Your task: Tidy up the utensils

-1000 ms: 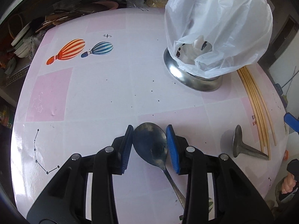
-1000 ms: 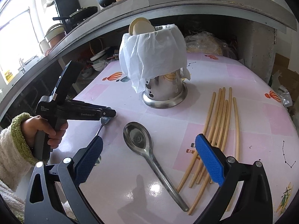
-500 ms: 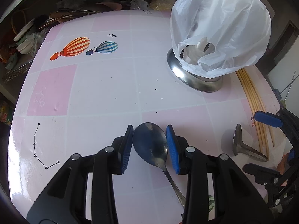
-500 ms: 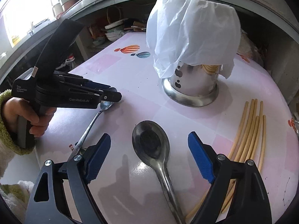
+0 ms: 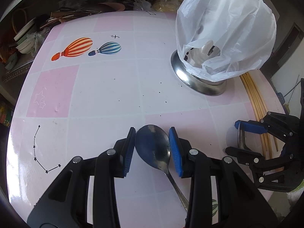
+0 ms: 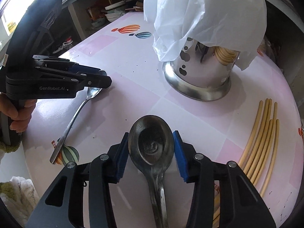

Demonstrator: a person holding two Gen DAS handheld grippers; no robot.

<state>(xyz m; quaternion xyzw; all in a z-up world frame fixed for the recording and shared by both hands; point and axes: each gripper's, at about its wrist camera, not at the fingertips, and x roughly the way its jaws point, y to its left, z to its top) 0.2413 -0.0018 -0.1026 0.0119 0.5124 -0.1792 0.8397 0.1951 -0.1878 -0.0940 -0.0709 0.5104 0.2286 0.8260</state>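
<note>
A small metal spoon (image 5: 153, 152) lies on the pink table (image 5: 95, 87), and my left gripper (image 5: 152, 131) is shut on its bowl. The right wrist view shows that gripper (image 6: 102, 77) over the spoon's bowl, with the handle (image 6: 76, 114) trailing toward the table edge. A large dark spoon (image 6: 152, 148) lies bowl-up between the blue pads of my right gripper (image 6: 150, 134). Its jaws are closing and the pads meet the bowl's rim on both sides. The left wrist view has my right gripper (image 5: 231, 136) at the right edge.
A steel utensil holder (image 6: 197, 79) under a white plastic bag (image 6: 205, 9) stands behind the spoons. Several bamboo chopsticks (image 6: 262, 142) lie to its right near the table edge. A hand (image 6: 17, 112) grips the left tool. Cluttered shelves sit beyond the table.
My right gripper has come down and forward over the large spoon, and its jaws have closed from wide apart onto the bowl. The left gripper has kept its grip and place.
</note>
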